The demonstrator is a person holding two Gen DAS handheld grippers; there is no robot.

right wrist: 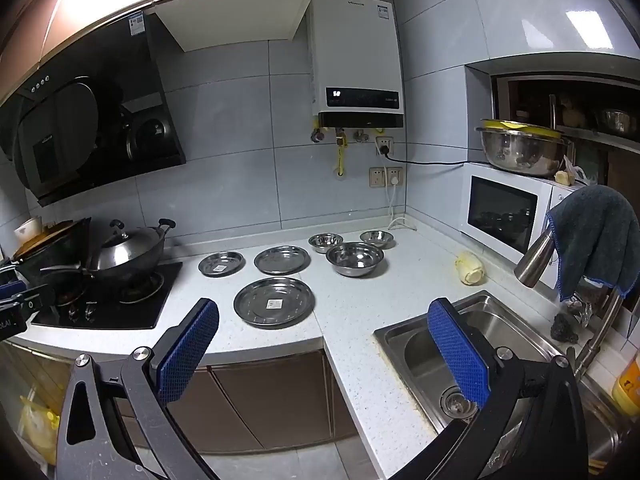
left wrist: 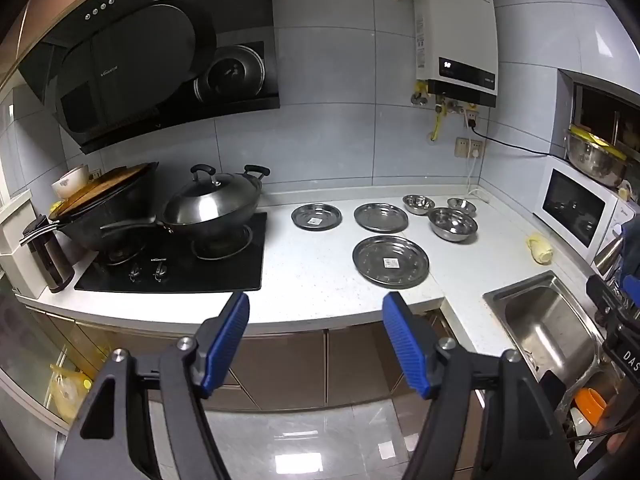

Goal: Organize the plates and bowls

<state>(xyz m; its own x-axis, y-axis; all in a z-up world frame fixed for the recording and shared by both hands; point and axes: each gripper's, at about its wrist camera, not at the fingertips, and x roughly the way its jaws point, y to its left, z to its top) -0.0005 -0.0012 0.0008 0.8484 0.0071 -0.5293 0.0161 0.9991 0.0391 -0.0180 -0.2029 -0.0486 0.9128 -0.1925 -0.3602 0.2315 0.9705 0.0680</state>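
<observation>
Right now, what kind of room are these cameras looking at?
A home kitchen, most likely. A lidded wok sits on a gas hob under a range hood, a steel sink is set into the counter, and a microwave stands in the corner.

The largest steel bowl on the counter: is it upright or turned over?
Upright. The largest steel bowl rests on its base, its empty, shiny inside facing up.
</observation>
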